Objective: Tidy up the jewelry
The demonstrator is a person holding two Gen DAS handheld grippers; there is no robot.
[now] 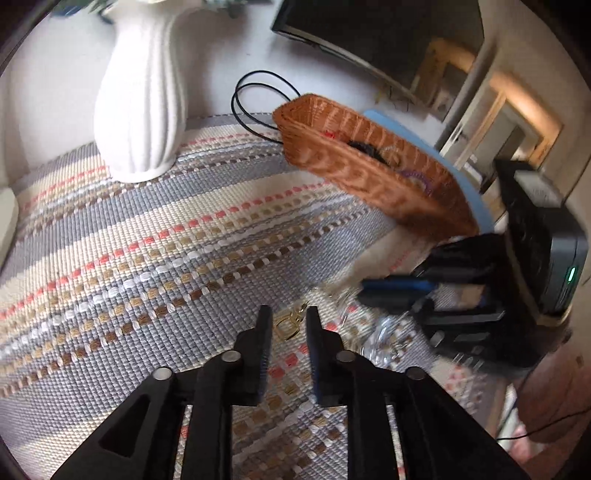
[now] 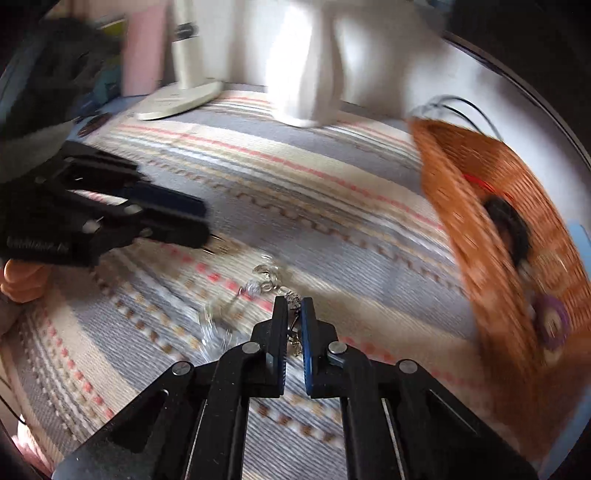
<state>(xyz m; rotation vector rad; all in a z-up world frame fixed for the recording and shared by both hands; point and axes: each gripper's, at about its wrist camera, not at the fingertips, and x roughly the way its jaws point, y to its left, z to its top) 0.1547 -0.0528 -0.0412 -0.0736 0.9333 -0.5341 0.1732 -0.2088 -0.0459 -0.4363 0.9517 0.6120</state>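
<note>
A small gold jewelry piece (image 1: 287,325) lies on the striped woven mat (image 1: 147,229) between the fingertips of my left gripper (image 1: 288,314), whose jaws stand apart and do not press it. My right gripper (image 2: 293,303) is shut on the thin chain of a clear-beaded necklace (image 2: 258,284), which trails over the mat to the left of its tips. In the left wrist view the right gripper (image 1: 365,291) sits to the right, above the clear beads (image 1: 384,332). A brown wicker basket (image 1: 369,177) (image 2: 480,236) with dark, red and purple pieces inside lies beyond. The left gripper (image 2: 203,225) shows at the left of the right wrist view.
A white ribbed vase (image 1: 140,103) (image 2: 306,74) stands at the mat's far side, with a lamp base (image 2: 177,101) beside it. A black cable (image 1: 255,96) loops behind the basket. A black device (image 1: 546,229) sits at the right, and a dark monitor (image 1: 369,33) behind.
</note>
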